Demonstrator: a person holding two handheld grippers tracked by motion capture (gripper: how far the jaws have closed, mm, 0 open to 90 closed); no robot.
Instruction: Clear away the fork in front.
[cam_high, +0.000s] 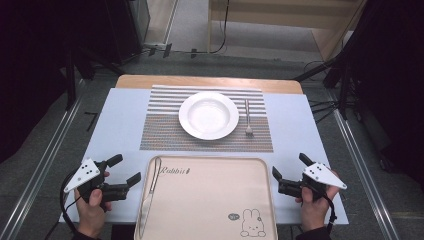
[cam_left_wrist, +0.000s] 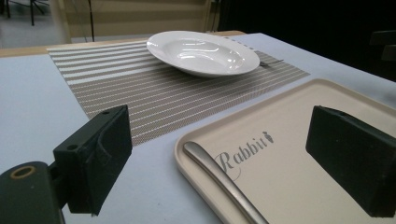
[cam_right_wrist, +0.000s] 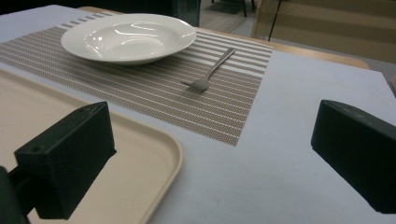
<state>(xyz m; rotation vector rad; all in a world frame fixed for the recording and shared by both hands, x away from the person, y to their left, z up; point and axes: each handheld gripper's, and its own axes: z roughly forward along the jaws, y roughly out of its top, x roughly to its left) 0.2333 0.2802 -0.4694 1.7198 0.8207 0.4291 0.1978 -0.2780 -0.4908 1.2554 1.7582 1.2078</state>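
Knife (cam_high: 148, 197) on tray's (cam_high: 210, 200) left edge, left gripper (cam_high: 125, 170) jaws wide beside it

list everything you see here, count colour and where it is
plate: 1, white, on the middle of the placemat
placemat: 1, grey and white stripes, on the pale blue cover at the far half of the table
fork: 1, silver, on the placemat right of the plate
tray: 1, beige with a rabbit drawing, near edge of the table
knife: 1, silver, along the tray's left side
table cover: 1, pale blue, over the wooden table
left gripper: 1, black, open, left of the tray
right gripper: 1, black, open, right of the tray
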